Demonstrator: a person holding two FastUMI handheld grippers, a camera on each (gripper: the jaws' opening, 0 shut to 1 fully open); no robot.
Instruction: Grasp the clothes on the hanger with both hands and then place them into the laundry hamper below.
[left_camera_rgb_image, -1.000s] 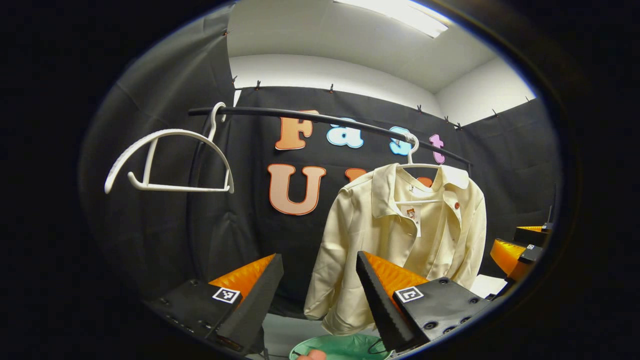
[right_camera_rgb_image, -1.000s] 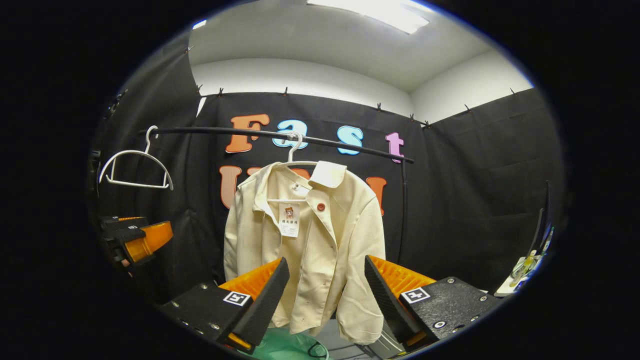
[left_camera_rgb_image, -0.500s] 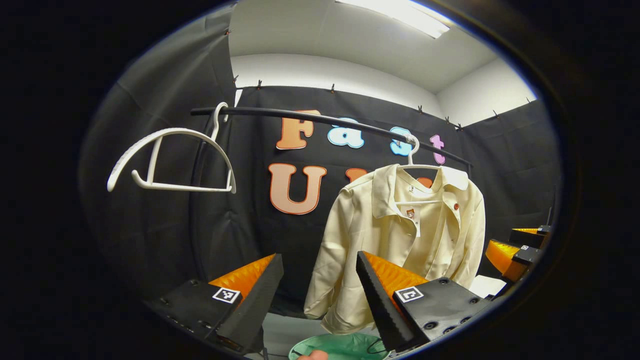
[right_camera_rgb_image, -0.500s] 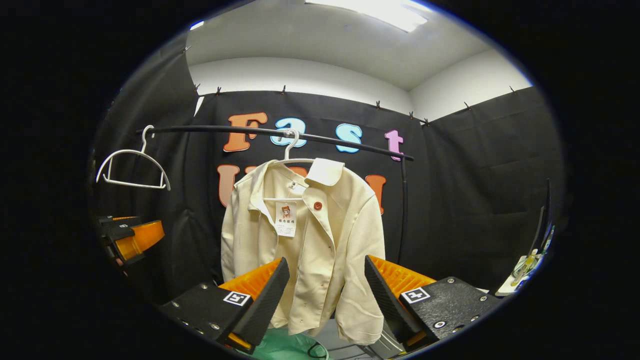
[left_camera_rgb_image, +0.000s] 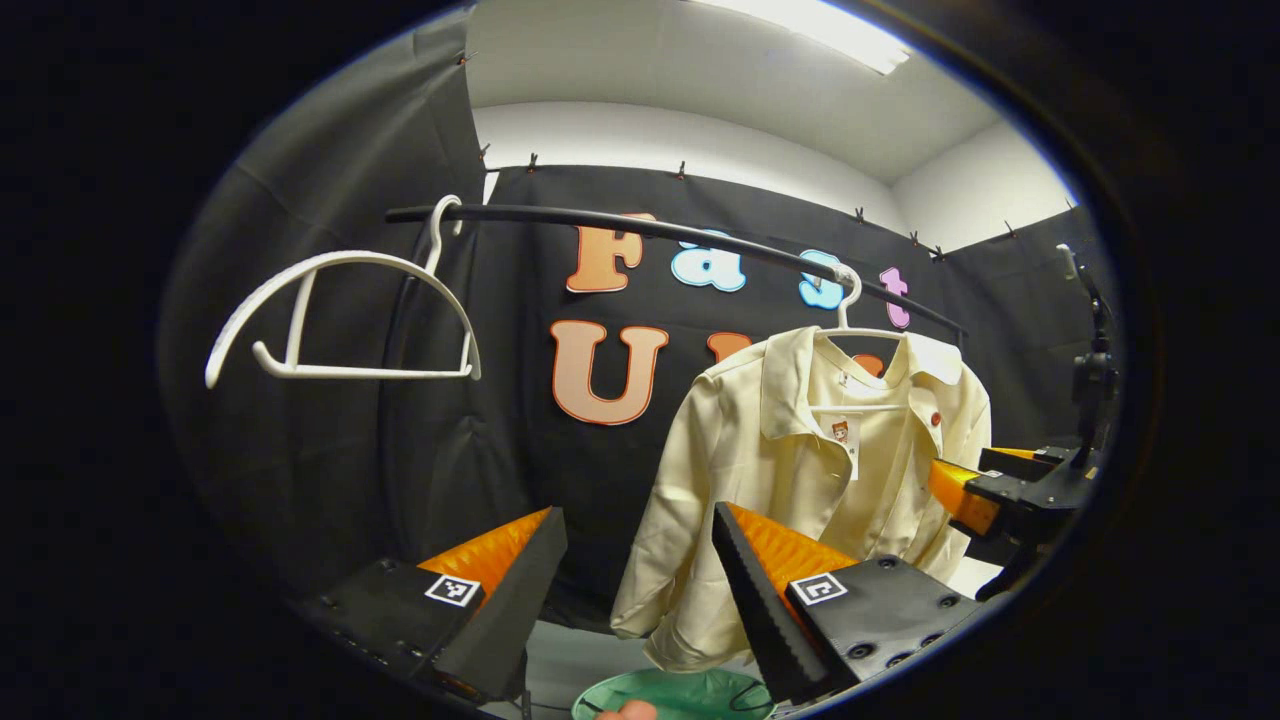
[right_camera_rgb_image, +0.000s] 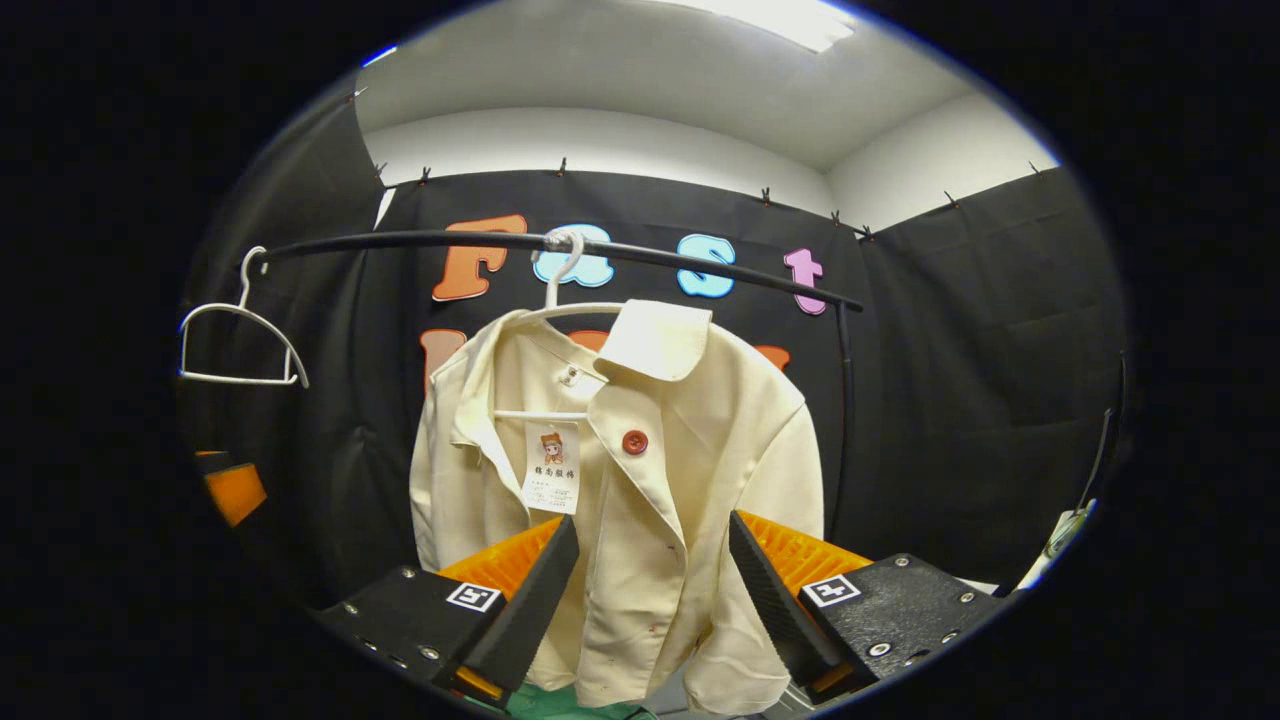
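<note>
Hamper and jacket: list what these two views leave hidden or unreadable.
- Laundry hamper: left gripper view shows just a green rim, cut by the picture's edge; its depth and contents are hidden.
- Cream jacket: in right gripper view the hem falls behind the right gripper, whose fingers stand apart.
- Jacket's back: faces the wall.
- Paper tag: print too small to read.
- Left gripper: open, short of the cloth.

Cloth-walled recording booth, black drapes (right_camera_rgb_image: 960, 330) clipped up, clothes rail (right_camera_rgb_image: 640, 250), ceiling light panel (left_camera_rgb_image: 830, 30)

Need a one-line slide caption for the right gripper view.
Open right gripper faces the cream button-up jacket hanging on a white hanger from the black rail.
</note>
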